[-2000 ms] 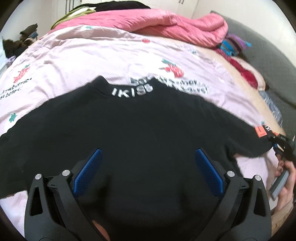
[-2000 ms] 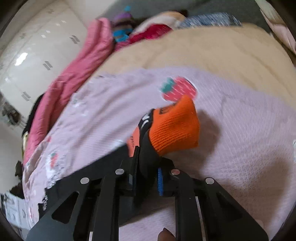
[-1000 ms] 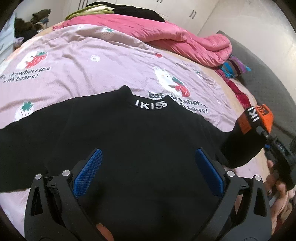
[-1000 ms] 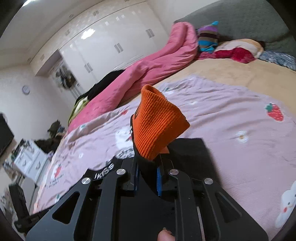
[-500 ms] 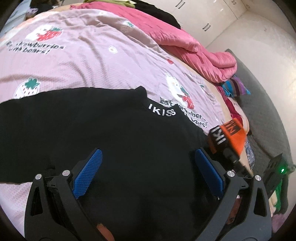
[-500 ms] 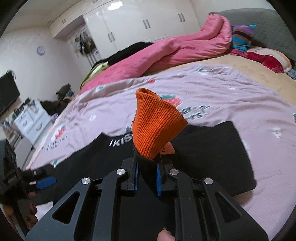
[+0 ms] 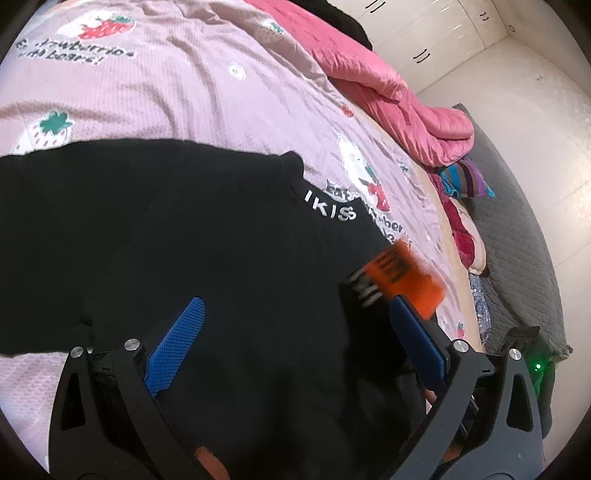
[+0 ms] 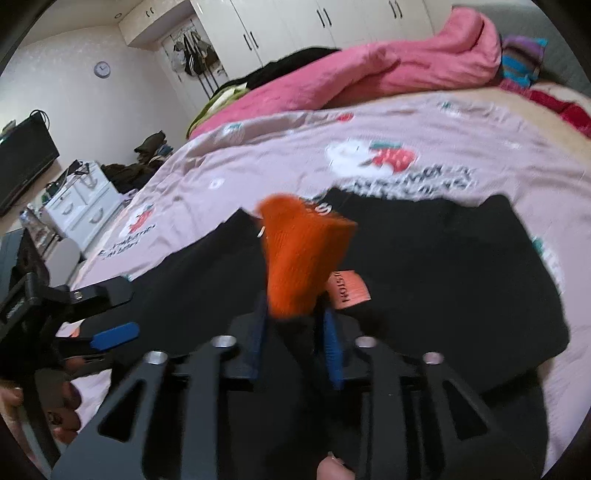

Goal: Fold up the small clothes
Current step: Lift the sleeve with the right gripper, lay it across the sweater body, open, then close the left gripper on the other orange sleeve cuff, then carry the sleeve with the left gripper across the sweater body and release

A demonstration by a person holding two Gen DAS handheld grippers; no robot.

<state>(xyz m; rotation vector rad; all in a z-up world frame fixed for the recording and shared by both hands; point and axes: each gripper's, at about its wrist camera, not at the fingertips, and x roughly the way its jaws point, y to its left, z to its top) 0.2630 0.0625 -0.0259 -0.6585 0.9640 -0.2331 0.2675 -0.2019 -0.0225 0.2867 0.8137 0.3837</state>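
Note:
A black sweater [image 7: 207,236] with white collar lettering lies face down on the pink strawberry bedsheet [image 7: 177,88]; it also shows in the right wrist view [image 8: 461,258]. My right gripper [image 8: 295,332] is shut on the sleeve's orange cuff [image 8: 299,254] and holds it folded over the sweater's body. The cuff [image 7: 406,277] shows blurred in the left wrist view, just beyond my right blue pad. My left gripper [image 7: 295,339] is open and empty, low over the sweater's lower back. It also shows at the left in the right wrist view [image 8: 110,332].
A pink duvet [image 8: 369,70] is bunched along the far side of the bed, with striped and red clothes [image 7: 461,181] near a grey headboard [image 7: 517,258]. White wardrobes [image 8: 314,22], a white drawer unit [image 8: 81,206] and a TV [image 8: 22,158] stand beyond the bed.
My right gripper has carried the orange cuff from the sheet at the right, up and leftward over the sweater's body. My left gripper stayed open above the sweater and its view swung rightward.

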